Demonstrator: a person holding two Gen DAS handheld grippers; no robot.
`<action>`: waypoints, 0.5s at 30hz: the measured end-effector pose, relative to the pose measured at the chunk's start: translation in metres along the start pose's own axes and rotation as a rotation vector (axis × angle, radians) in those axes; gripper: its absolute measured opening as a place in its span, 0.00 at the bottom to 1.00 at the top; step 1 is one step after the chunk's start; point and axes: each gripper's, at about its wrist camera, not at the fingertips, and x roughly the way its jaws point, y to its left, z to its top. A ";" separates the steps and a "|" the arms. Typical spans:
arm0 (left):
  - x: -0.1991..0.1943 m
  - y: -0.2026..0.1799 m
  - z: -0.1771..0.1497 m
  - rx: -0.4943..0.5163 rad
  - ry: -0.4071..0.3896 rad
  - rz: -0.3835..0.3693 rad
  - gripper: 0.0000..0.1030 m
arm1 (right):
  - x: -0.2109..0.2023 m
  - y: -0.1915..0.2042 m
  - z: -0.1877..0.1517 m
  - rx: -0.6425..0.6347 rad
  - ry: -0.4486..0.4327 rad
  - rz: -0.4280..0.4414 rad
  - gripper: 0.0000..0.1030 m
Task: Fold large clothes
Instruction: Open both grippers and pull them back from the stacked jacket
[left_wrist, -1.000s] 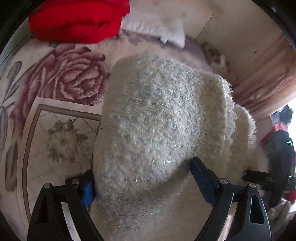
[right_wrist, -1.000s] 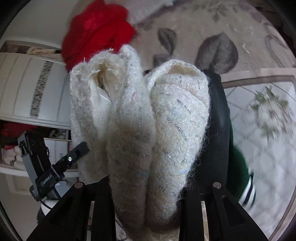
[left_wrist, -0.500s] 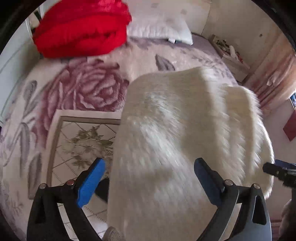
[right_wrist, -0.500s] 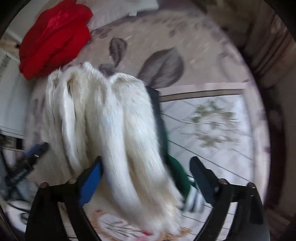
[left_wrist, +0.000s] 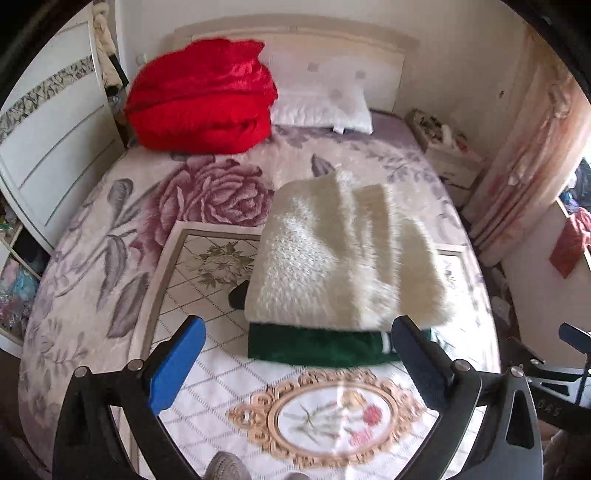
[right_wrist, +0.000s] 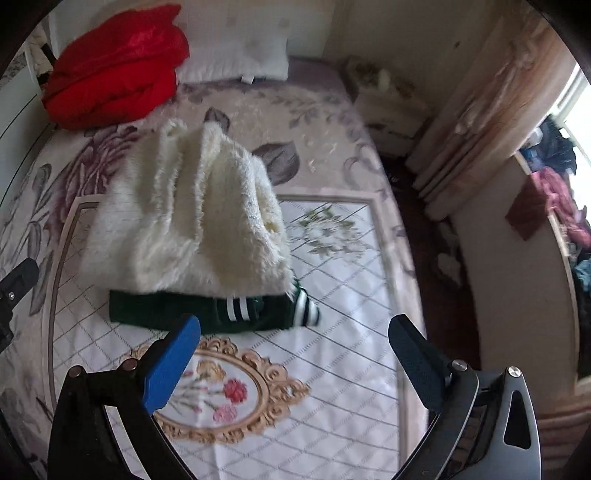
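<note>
Both hand-held grippers, left (left_wrist: 295, 363) and right (right_wrist: 293, 360), now gape wide, having released the folded sweater (left_wrist: 340, 258) atop the green garment (left_wrist: 314, 345) on the bed (left_wrist: 92, 236); this fold looks done.

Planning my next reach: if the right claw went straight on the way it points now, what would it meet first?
Probably the green garment, whose striped cuff lies just ahead of the open right claw, with the folded cream sweater stacked on it. Depth is unclear, so the patterned bedspread could come first.
</note>
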 end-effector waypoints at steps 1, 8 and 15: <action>-0.016 -0.001 -0.002 -0.001 -0.008 -0.001 1.00 | -0.022 -0.002 -0.008 0.000 -0.014 -0.013 1.00; -0.140 -0.001 -0.030 0.006 -0.072 -0.006 1.00 | -0.163 -0.025 -0.060 0.049 -0.091 -0.021 1.00; -0.236 0.002 -0.066 0.009 -0.126 0.009 1.00 | -0.285 -0.035 -0.117 0.034 -0.193 -0.024 1.00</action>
